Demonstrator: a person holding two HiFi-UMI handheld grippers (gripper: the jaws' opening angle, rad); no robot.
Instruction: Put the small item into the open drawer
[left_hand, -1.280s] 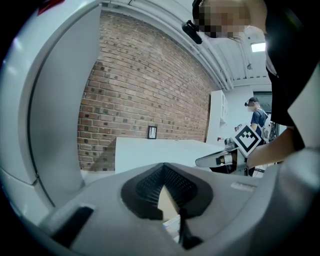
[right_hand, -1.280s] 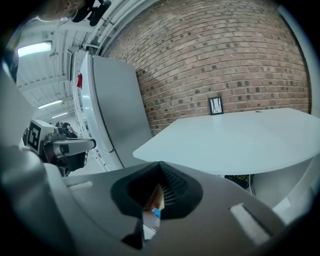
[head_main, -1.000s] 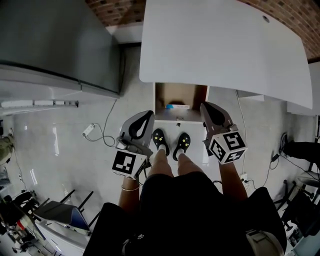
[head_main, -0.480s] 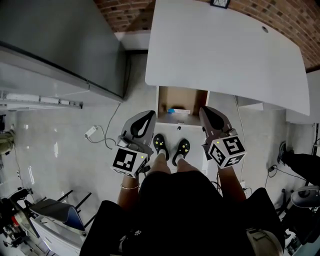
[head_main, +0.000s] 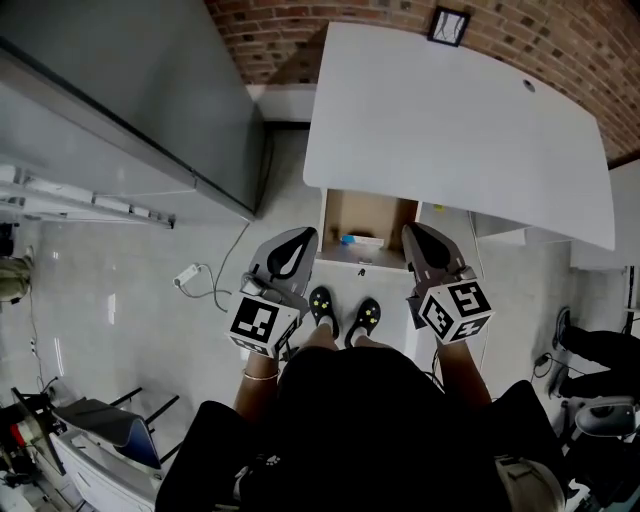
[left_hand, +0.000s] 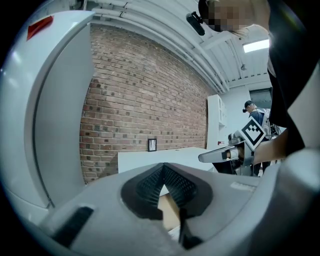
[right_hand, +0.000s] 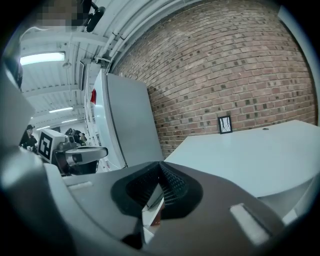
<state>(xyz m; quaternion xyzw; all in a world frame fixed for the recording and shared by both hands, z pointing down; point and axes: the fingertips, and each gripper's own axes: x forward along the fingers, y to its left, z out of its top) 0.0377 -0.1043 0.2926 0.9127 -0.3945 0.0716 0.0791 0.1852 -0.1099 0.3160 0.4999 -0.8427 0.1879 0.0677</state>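
The item (head_main: 358, 240) seems to lie in the open drawer (head_main: 350, 205) already. The left gripper (head_main: 303, 236) and right gripper (head_main: 409, 232) are closed, empty.

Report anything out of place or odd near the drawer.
Nothing spilled or damaged. The drawer under the desk stands open with a small blue-and-white item inside; a loose cable trails across the floor to its left.

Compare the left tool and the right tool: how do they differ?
The left tool has a light grey shell; the right tool is darker grey. In the head view the left tool sits just left of the drawer, while the right tool's tip overlaps its right edge. Both are shut, empty and point toward the desk.
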